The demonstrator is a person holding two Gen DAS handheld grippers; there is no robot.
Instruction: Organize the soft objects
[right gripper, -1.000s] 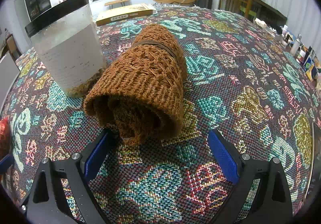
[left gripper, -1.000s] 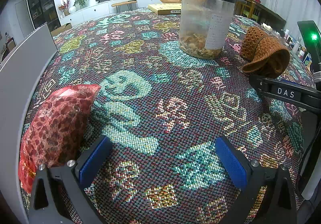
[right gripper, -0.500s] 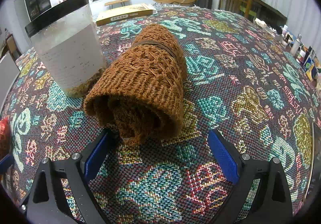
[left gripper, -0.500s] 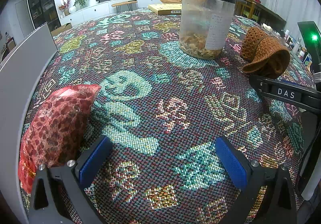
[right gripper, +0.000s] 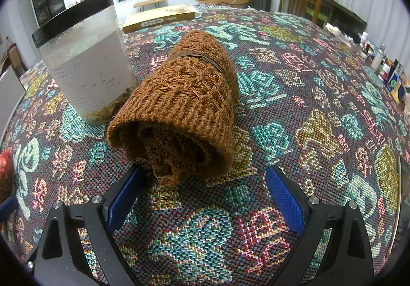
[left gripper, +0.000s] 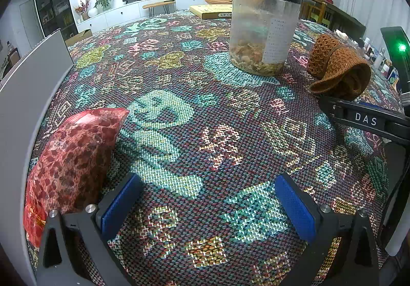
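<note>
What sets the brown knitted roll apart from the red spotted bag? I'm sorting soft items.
The brown knitted roll is wool-like, one colour, and bound by a band; the red spotted bag is glossy, patterned and unbound. The roll lies mid-table; the bag leans at the edge. Both rest ungripped on the patterned tablecloth.

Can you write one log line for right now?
left tongs: open, empty | right tongs: open, empty | brown scarf: rolled, on tablecloth
</note>
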